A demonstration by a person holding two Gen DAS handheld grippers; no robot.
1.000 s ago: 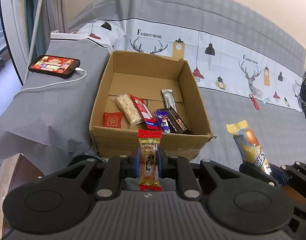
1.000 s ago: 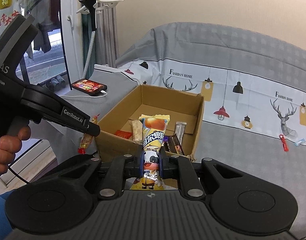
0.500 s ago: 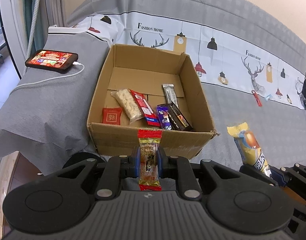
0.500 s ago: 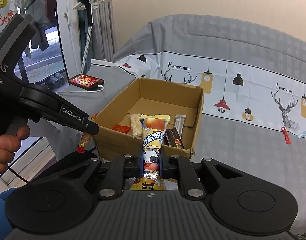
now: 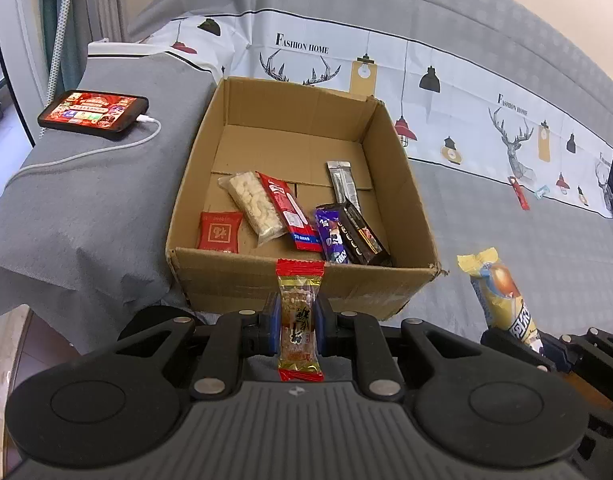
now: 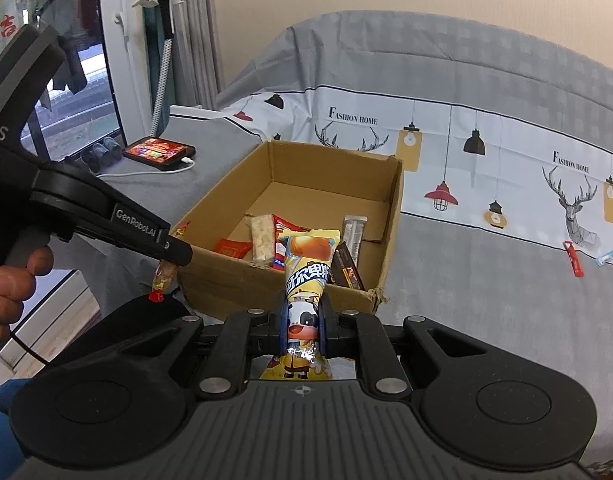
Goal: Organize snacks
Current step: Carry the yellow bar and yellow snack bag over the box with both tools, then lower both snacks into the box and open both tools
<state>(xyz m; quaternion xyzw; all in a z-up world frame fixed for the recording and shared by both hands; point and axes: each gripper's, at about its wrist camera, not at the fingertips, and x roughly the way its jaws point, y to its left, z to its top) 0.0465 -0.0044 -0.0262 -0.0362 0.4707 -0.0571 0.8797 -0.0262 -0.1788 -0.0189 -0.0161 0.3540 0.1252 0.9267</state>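
the left gripper (image 5: 299, 316) clamped a red-ended gold snack packet (image 5: 299, 320); the right gripper (image 6: 303, 320) clamped a yellow cow-print snack bar (image 6: 306, 280). a cardboard box (image 5: 298, 280) of snacks sat just ahead of both.

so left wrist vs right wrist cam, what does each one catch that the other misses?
Only the left wrist view shows the purple packet inside the cardboard box, and the left claw head-on, shut on the red-ended snack.

Only the right wrist view shows the person's left hand, the steamer stand by the window, and the right claw head-on, shut on the yellow cow-print snack.

Both show the box, the phone on its cable, and both held snacks.
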